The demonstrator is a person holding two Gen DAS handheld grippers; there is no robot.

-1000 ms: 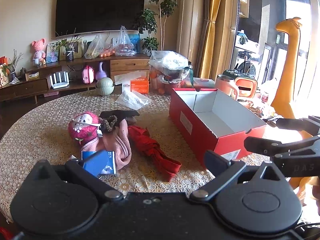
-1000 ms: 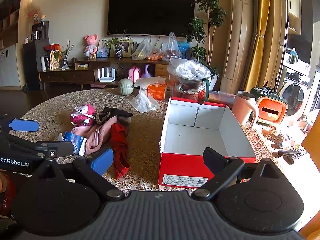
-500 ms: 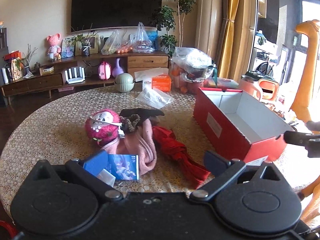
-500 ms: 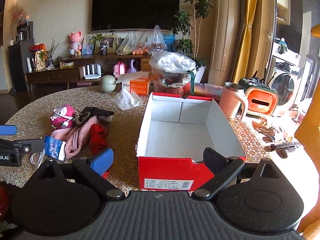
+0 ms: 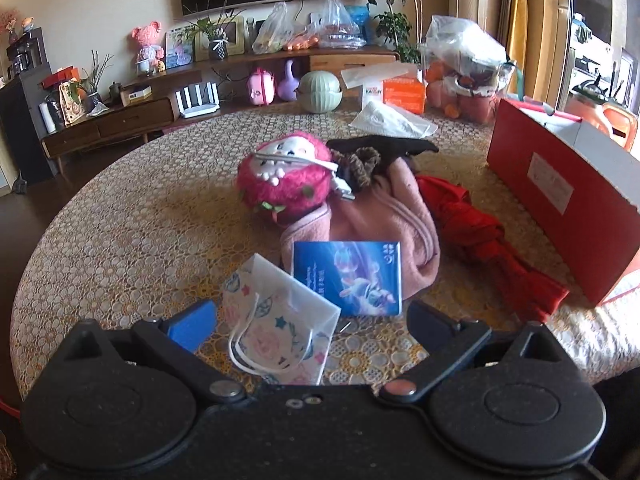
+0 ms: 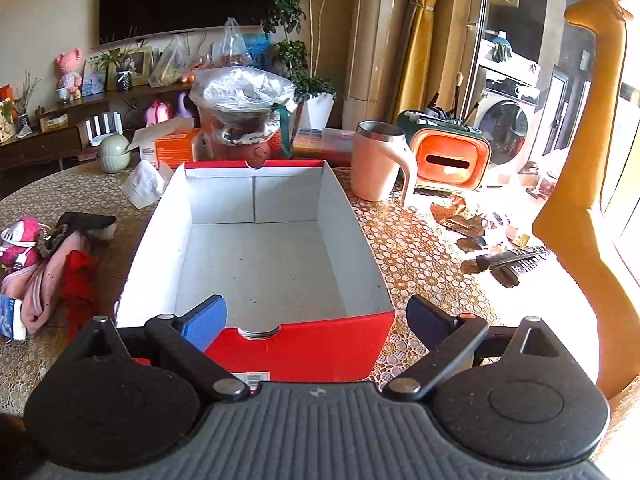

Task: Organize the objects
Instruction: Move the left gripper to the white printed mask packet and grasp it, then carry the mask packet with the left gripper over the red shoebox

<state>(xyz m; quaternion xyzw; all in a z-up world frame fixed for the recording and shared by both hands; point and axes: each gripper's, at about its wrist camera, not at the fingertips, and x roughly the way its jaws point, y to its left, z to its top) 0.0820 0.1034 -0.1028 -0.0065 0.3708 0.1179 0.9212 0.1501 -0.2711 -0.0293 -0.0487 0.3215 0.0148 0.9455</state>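
On the round lace-covered table [image 5: 132, 216] lies a heap of loose things: a pink plush toy [image 5: 286, 178], a pink cloth [image 5: 394, 224], a red cloth [image 5: 486, 240], a blue booklet [image 5: 348, 276] and a small printed gift bag [image 5: 280, 320]. My left gripper [image 5: 310, 322] is open just above the near edge, with the gift bag lying between its fingers. An empty red shoebox [image 6: 260, 248] with a white inside stands to the right. My right gripper [image 6: 316, 320] is open over the box's near wall. The heap [image 6: 52, 264] shows at the left of the right wrist view.
Behind the box stand a pink mug [image 6: 378, 164], an orange case [image 6: 448, 160], a wrapped pot [image 6: 248, 120], an orange carton [image 6: 174, 148] and a green jar [image 6: 114, 154]. Debris and a black brush [image 6: 508, 262] lie right of the box. A yellow giraffe figure [image 6: 580, 160] rises at far right.
My left gripper has swung left and dropped toward the heap, so the gift bag now lies between its fingers. My right gripper has moved right and forward over the box's near wall.
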